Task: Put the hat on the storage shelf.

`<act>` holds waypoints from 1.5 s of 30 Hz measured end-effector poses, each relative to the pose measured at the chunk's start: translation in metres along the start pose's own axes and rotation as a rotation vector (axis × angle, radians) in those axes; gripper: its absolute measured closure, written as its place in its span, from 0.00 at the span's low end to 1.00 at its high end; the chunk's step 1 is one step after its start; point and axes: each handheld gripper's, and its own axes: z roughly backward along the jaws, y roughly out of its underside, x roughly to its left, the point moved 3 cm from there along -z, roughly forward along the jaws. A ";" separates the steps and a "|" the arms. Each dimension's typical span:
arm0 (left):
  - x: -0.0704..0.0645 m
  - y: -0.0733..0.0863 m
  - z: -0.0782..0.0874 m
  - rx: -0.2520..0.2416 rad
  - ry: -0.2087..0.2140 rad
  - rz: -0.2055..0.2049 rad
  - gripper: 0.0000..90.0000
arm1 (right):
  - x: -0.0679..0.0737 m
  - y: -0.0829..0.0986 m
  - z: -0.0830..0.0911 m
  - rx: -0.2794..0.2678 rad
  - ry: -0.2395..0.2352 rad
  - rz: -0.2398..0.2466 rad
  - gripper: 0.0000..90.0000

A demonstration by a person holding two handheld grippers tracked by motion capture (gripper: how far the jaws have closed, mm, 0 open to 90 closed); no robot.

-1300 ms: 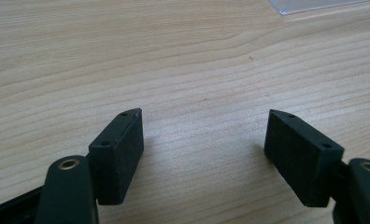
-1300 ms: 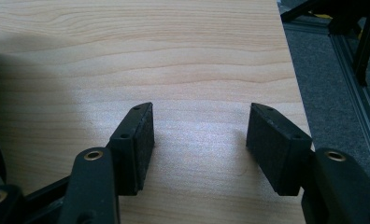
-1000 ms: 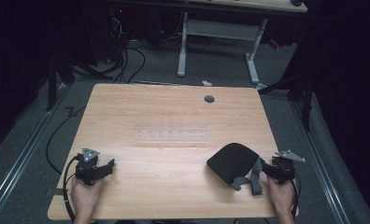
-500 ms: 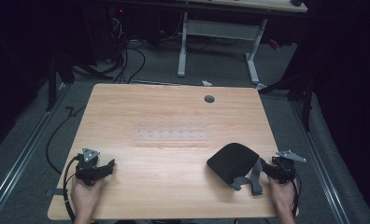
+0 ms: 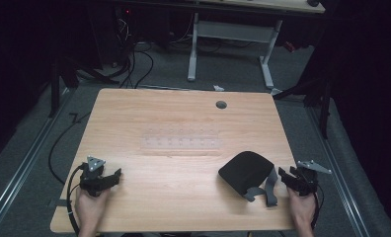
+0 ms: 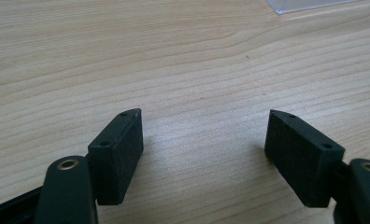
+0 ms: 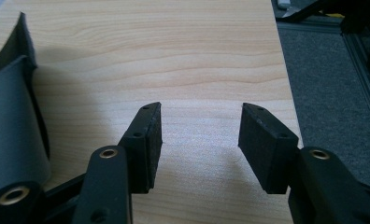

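No readable writing or brand, black pouch (image 5: 245, 172) with grey strap (image 5: 270, 185) at wooden table's (image 5: 183, 118) right front, just left of right gripper (image 5: 288, 176), jaws spread, left gripper (image 5: 112, 176) spread over bare wood, clear plastic strip (image 5: 179, 143) mid-table, nothing moved since earlier.

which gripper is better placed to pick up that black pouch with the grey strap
The right gripper, probably: it rests open beside the black pouch, its grey strap close to the jaws. The left gripper, also open, sits across the table.
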 end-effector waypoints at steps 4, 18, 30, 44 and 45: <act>0.000 0.000 0.000 -0.001 0.002 0.000 0.32 | -0.001 -0.001 0.005 -0.029 0.011 0.004 0.56; -0.001 0.000 0.000 -0.001 0.004 0.000 0.31 | 0.002 -0.005 0.040 -0.131 -0.065 -0.017 0.56; -0.001 0.001 0.000 -0.003 0.002 0.001 0.32 | 0.027 -0.004 0.051 -0.147 -0.145 0.031 0.55; -0.001 0.001 0.000 -0.003 0.002 0.001 0.32 | 0.049 -0.009 0.025 -0.081 -0.233 0.068 0.51; -0.001 0.001 0.000 -0.003 0.002 0.001 0.32 | 0.050 -0.009 0.023 -0.075 -0.236 0.067 0.51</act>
